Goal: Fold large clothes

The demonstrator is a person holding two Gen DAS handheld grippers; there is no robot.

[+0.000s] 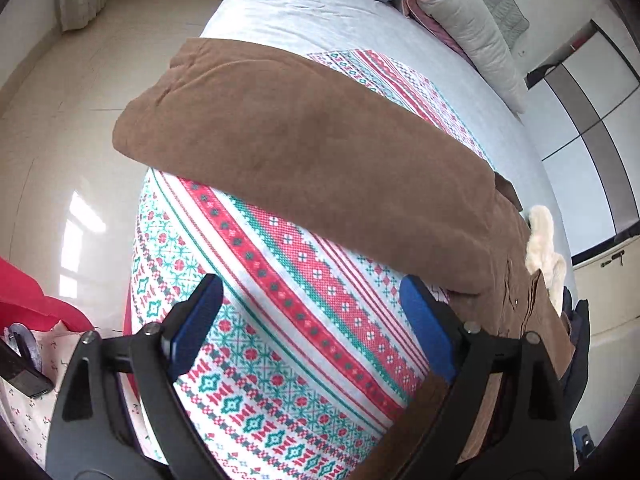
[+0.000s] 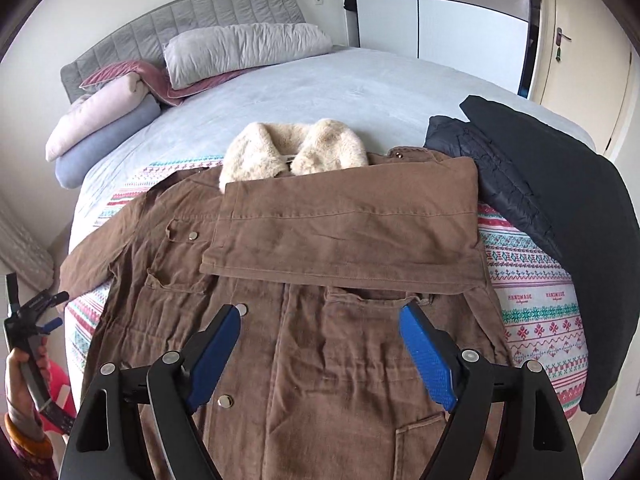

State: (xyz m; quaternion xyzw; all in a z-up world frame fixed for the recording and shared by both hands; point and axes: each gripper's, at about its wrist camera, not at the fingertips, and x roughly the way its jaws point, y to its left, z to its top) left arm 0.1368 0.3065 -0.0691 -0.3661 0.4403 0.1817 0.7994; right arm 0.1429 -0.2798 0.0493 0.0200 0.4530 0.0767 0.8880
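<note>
Brown jacket (image 2: 320, 280) lies flat on the patterned blanket (image 2: 532, 304) at the foot edge of the bed (image 2: 360, 92), one sleeve (image 2: 344, 224) folded across its chest, fleece collar (image 2: 296, 152) toward the headboard. My right tool (image 2: 320, 354) hovers over it, jaws wide, holding nothing. My left tool (image 1: 312, 320), also wide and unloaded, is over the blanket beside the other sleeve (image 1: 304, 152).
</note>
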